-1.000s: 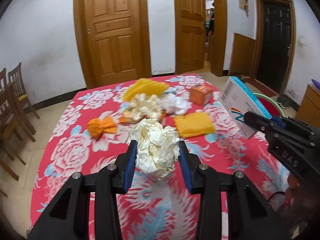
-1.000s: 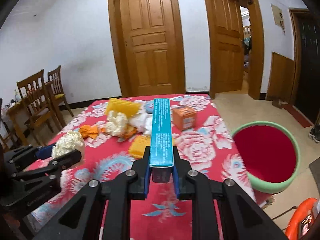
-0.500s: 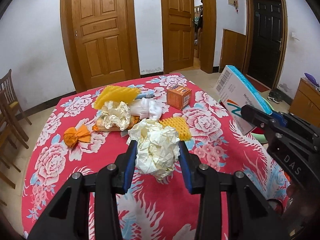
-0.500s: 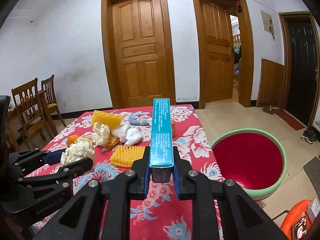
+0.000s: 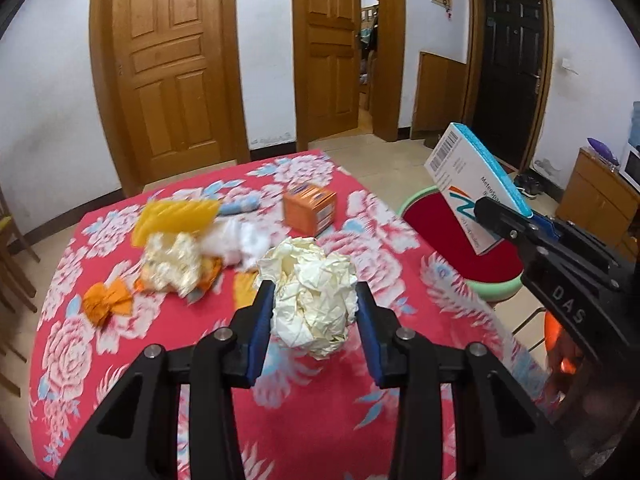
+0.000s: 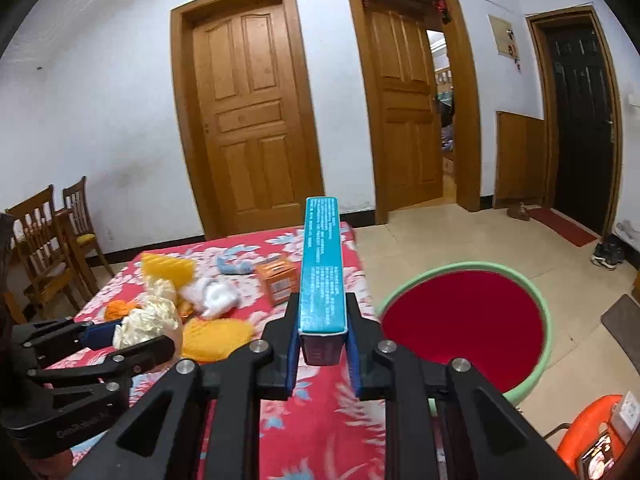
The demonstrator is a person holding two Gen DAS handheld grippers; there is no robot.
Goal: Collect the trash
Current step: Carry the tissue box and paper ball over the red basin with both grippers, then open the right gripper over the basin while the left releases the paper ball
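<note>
Both grippers have swung toward the basin since a second ago, so the table now sits further left in each view. The crumpled paper ball (image 5: 314,296) is pinched in the left gripper (image 5: 316,316) at lower centre, above the floral tablecloth (image 5: 160,368). The right gripper (image 6: 322,340) clamps the blue-edged box (image 6: 322,272) on edge at centre, with the red basin (image 6: 464,324) at right.

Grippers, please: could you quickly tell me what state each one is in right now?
Left gripper: closed on the crumpled paper ball.
Right gripper: closed on the blue and white box.
</note>
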